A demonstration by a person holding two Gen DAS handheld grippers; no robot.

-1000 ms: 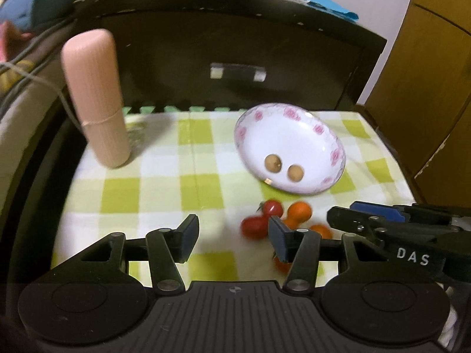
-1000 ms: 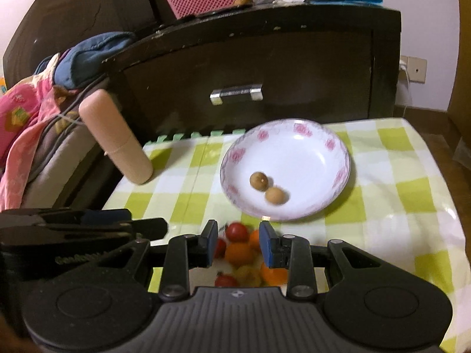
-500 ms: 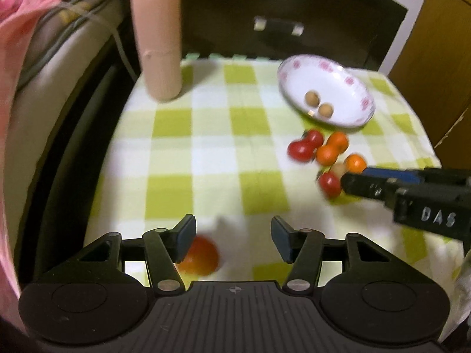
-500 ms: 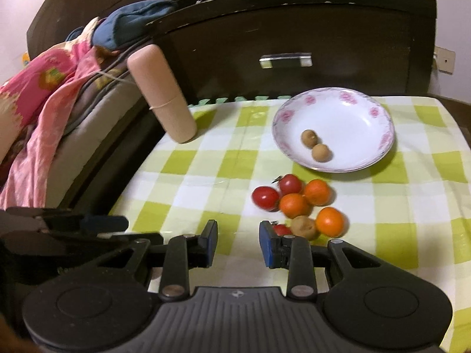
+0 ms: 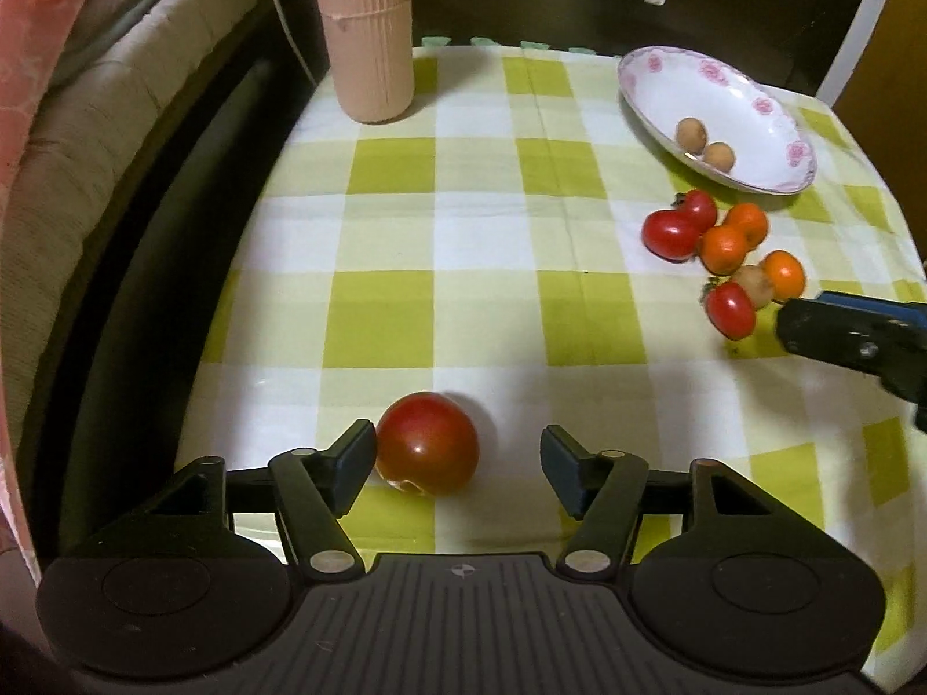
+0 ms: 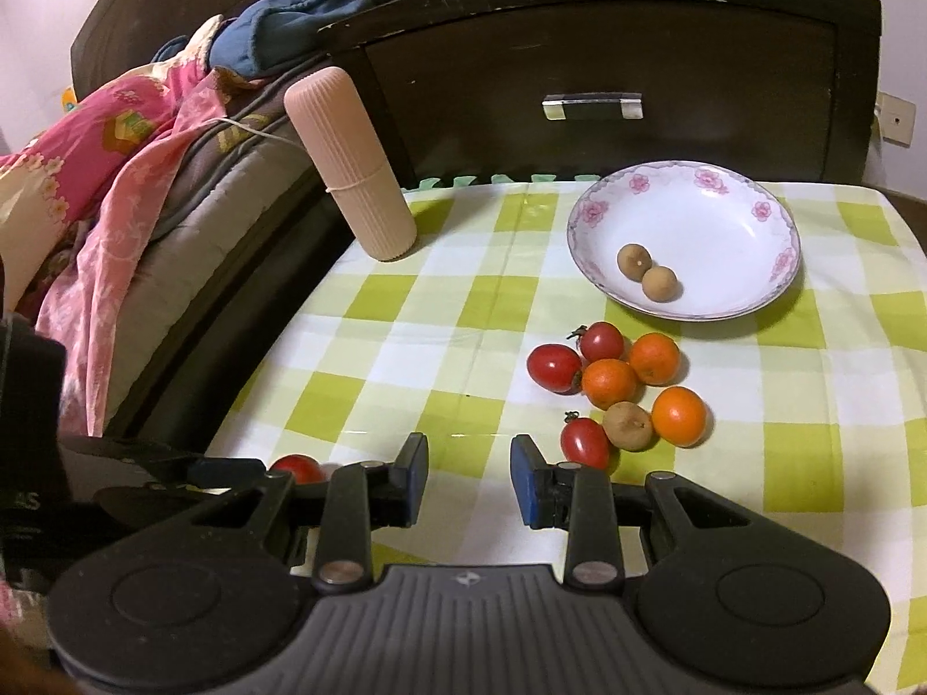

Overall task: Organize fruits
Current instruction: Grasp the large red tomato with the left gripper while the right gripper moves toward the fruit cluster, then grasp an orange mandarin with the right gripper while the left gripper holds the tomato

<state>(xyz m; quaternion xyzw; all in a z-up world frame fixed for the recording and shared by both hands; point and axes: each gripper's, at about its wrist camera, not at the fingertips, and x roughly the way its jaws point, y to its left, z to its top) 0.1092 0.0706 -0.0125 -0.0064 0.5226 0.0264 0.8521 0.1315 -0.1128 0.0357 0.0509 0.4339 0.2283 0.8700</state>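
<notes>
between left hand-held gripper (image 5: 457, 466) fingers: big tomato (image 5: 427, 443) | no readable writing

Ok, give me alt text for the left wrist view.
The open left gripper frames a large red tomato resting against its left finger on a green checked tablecloth. Farther right lie small tomatoes and oranges beside a floral plate holding two brown fruits.

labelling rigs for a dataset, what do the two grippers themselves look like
Both look alike: matte black plastic bodies with a ribbed centre panel bearing a small round emblem, a round disc on each side, and silver pivot screws on the black linkage arms. The left gripper and right gripper have blue pads inside the jaws. White lettering shows on the left gripper's side in the right wrist view. No cables or sleeves visible.
</notes>
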